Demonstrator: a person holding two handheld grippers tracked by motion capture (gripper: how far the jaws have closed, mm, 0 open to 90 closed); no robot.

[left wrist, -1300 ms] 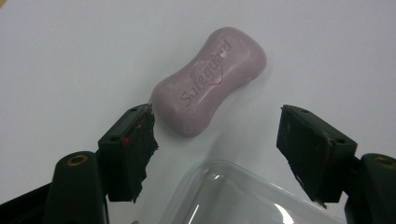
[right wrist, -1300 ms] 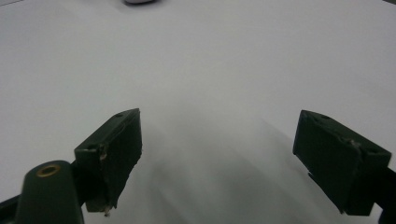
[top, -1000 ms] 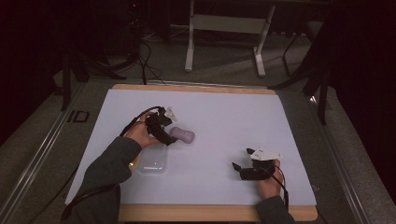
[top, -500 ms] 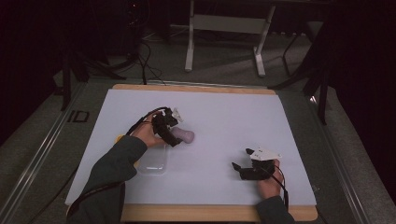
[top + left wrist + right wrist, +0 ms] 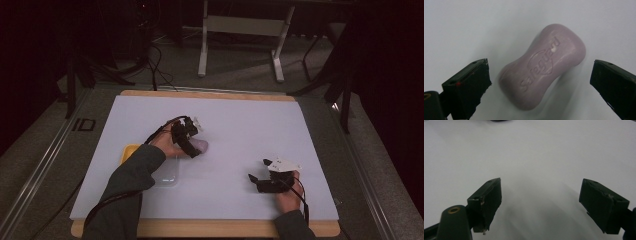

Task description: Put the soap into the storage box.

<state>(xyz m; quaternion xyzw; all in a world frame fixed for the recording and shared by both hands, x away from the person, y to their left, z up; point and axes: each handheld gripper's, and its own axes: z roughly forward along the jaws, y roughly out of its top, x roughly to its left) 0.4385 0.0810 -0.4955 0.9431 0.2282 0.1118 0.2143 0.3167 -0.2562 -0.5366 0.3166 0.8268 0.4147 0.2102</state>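
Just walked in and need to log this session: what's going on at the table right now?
A person works at a white table with a hand-held gripper in each hand. The left hand-held gripper is open around a purple soap bar lying on the table, jaws on either side and not touching it. A clear lid and a yellow item lie by the left forearm. The right hand-held gripper rests open over bare table, holding nothing.
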